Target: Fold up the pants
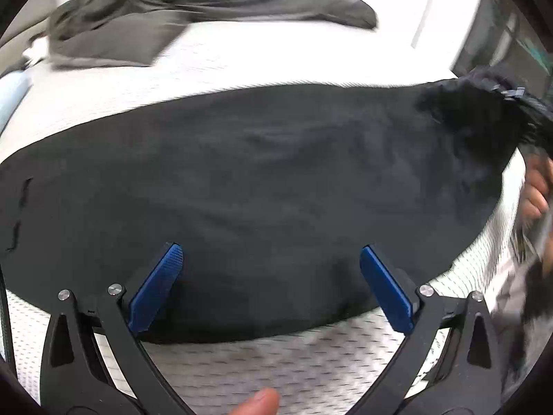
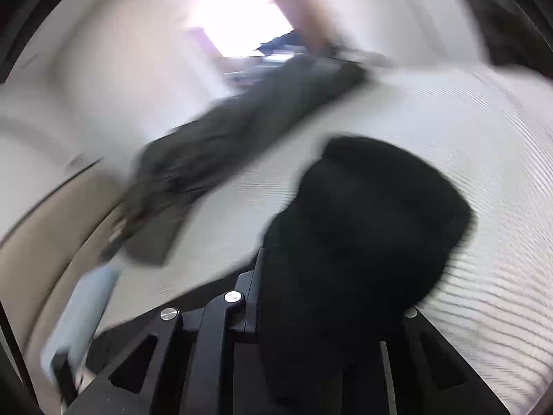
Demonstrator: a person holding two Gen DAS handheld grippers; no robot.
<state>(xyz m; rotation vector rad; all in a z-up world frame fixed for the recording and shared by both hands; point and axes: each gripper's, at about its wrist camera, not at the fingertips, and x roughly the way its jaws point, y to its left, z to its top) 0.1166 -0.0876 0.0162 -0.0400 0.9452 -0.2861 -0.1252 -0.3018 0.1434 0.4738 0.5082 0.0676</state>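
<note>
While black pants (image 1: pixel 259 180) lie flat across centre frame on the white mattress (image 1: pixel 242 58), left gripper (image 1: pixel 271 266) hangs spread above them; right gripper (image 2: pixel 328 276) pinches bunched black fabric, lower centre.

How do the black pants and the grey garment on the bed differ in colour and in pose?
The black pants are near-black; the grey garment is olive-grey. The black pants lie spread close before the open left claw, with one end lifted at the right, where the right claw grips bunched black cloth; the grey garment lies crumpled at the far side, untouched. Both rest on the white mattress.
</note>
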